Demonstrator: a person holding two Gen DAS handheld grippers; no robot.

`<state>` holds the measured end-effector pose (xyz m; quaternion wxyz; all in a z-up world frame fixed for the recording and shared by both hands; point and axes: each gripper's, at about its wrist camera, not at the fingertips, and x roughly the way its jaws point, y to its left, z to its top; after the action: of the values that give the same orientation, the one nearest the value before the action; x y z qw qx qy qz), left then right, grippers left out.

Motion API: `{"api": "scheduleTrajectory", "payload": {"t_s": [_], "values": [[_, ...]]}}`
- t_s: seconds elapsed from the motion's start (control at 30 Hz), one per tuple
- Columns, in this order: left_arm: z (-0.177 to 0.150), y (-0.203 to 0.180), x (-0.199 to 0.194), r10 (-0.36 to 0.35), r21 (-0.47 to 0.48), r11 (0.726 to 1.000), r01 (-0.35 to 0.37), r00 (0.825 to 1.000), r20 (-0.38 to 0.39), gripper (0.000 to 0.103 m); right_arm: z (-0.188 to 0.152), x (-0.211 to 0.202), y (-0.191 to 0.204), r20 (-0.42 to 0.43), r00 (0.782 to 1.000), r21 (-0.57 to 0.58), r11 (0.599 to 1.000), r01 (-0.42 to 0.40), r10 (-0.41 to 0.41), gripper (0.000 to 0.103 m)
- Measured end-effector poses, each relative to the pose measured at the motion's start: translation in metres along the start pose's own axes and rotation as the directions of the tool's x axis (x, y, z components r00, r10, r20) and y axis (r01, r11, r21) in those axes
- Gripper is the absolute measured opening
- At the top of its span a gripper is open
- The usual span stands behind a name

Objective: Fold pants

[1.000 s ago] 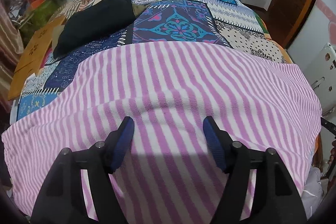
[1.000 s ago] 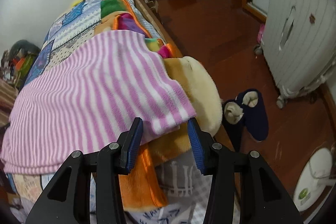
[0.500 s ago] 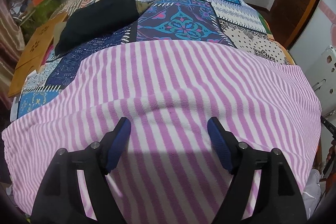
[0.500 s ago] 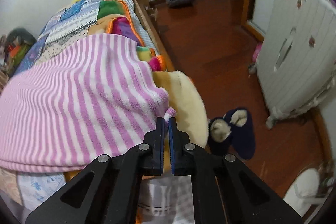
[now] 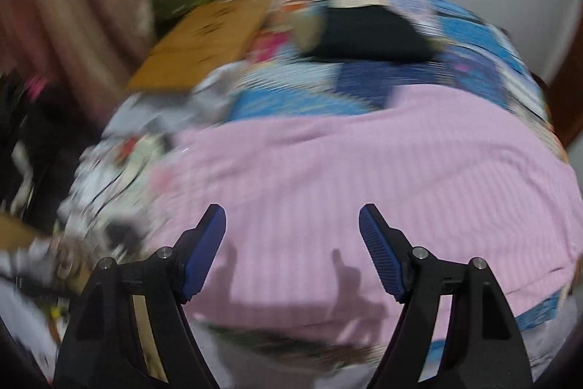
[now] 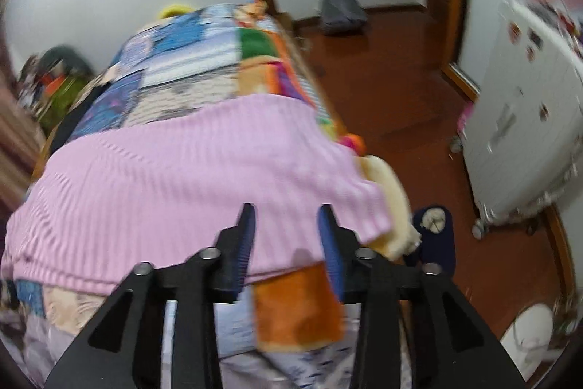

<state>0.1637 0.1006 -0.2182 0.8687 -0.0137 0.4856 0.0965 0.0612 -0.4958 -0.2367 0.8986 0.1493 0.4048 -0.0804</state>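
Observation:
The pink-and-white striped pants lie spread flat across the near end of the patchwork bed; they also show in the right wrist view. My left gripper is open and empty above the pants' near edge. My right gripper is open and empty above the pants' near right part, with the corner just to its right. Both views are blurred by motion.
A black garment lies further up the bed. A cardboard sheet and clutter sit at the left. An orange cloth hangs at the bed's near edge. Slippers and a white radiator stand on the wooden floor at right.
My right gripper had shut on the pants' right corner; now it is open and back over the cloth. My left gripper stayed open and swung left. The pants lie flatter.

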Motion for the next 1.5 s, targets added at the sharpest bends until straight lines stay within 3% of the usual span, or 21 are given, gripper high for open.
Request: {"api": "scheduleTrajectory", "payload": {"t_s": [0.17, 0.4, 0.43, 0.53, 0.63, 0.9, 1.0, 1.17, 1.37, 1.5], "values": [[-0.033, 0.077, 0.011, 0.008, -0.128, 0.992, -0.015, 0.999, -0.051, 0.075, -0.007, -0.005, 0.06, -0.001, 0.999, -0.099, 0.994, -0.054, 0.054, 0.039], [-0.059, 0.091, 0.037, -0.061, -0.135, 0.99, 0.047, 0.993, -0.098, 0.076, -0.015, 0.015, 0.106, -0.057, 0.995, -0.177, 0.98, -0.09, 0.081, 0.039], [-0.061, 0.092, 0.04, -0.068, -0.135, 0.989, 0.053, 0.993, -0.102, 0.07, -0.017, 0.02, 0.11, -0.069, 0.995, -0.188, 0.978, -0.089, 0.077, 0.039], [-0.063, 0.085, 0.044, -0.112, -0.126, 0.987, 0.098, 0.988, -0.109, 0.036, -0.024, 0.035, 0.119, -0.117, 0.991, -0.21, 0.974, -0.083, 0.06, 0.039], [-0.061, 0.076, 0.034, -0.064, -0.069, 0.996, 0.059, 0.996, -0.058, 0.035, -0.032, 0.054, 0.121, -0.18, 0.982, -0.214, 0.973, -0.092, 0.053, 0.039], [-0.03, 0.078, -0.001, 0.083, 0.037, 0.996, -0.086, 0.994, 0.078, 0.035, -0.035, 0.075, 0.128, -0.238, 0.97, -0.237, 0.965, -0.115, 0.057, 0.039], [-0.028, 0.087, 0.012, 0.067, 0.038, 0.997, -0.069, 0.997, 0.032, 0.035, -0.036, 0.075, 0.129, -0.238, 0.97, -0.249, 0.962, -0.112, 0.051, 0.039], [-0.056, 0.089, 0.056, 0.014, 0.034, 0.999, -0.011, 0.994, -0.109, 0.039, -0.037, 0.075, 0.124, -0.232, 0.97, -0.217, 0.969, -0.118, 0.067, 0.04], [-0.049, 0.106, 0.02, 0.033, -0.002, 0.999, -0.033, 0.999, -0.041, 0.057, -0.03, 0.065, 0.135, -0.229, 0.973, -0.269, 0.96, -0.073, 0.01, 0.041], [-0.024, 0.117, 0.002, 0.022, -0.054, 0.998, -0.021, 0.999, 0.023, 0.058, -0.012, 0.051, 0.157, -0.186, 0.98, -0.293, 0.948, -0.124, 0.071, 0.041]]}}
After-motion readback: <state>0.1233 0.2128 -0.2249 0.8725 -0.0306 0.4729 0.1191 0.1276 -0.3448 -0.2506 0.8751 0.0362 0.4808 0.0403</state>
